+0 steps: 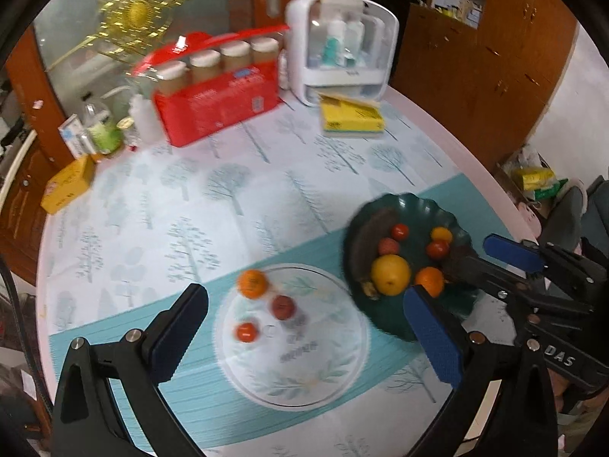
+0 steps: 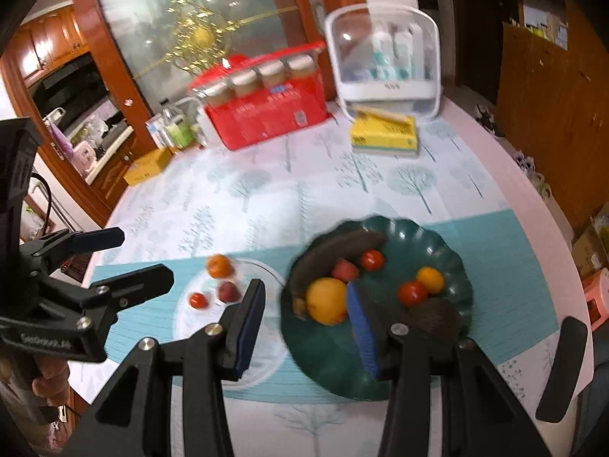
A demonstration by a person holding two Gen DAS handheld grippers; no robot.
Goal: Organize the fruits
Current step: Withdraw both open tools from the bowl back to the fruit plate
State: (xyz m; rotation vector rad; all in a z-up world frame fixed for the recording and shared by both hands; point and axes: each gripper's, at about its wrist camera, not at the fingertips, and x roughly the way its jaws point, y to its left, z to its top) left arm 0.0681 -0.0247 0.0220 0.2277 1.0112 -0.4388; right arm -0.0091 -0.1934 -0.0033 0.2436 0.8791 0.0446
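Note:
In the left wrist view, a pale round plate point(image 1: 304, 373) holds an orange point(image 1: 251, 283), a dark red fruit point(image 1: 283, 306) and a small tomato point(image 1: 246, 332). My left gripper point(image 1: 304, 342) hangs above the plate, open wide and empty. To the right, a dark green scalloped bowl point(image 1: 403, 205) holds a large yellow citrus point(image 1: 390, 274), small oranges, tomatoes and a dark banana. The right wrist view shows my right gripper point(image 2: 304, 327) above the near-left rim of the bowl point(image 2: 418, 236). It stands partly open with nothing between its pads. An avocado point(image 2: 437, 316) lies beside its right finger.
At the table's back stand a red box of jars point(image 1: 220, 95), a white organizer point(image 1: 338, 45) and a yellow box point(image 1: 352, 116). Bottles point(image 1: 101, 125) and another yellow box point(image 1: 68, 184) sit at the back left. The pink table edge point(image 1: 491, 175) curves along the right.

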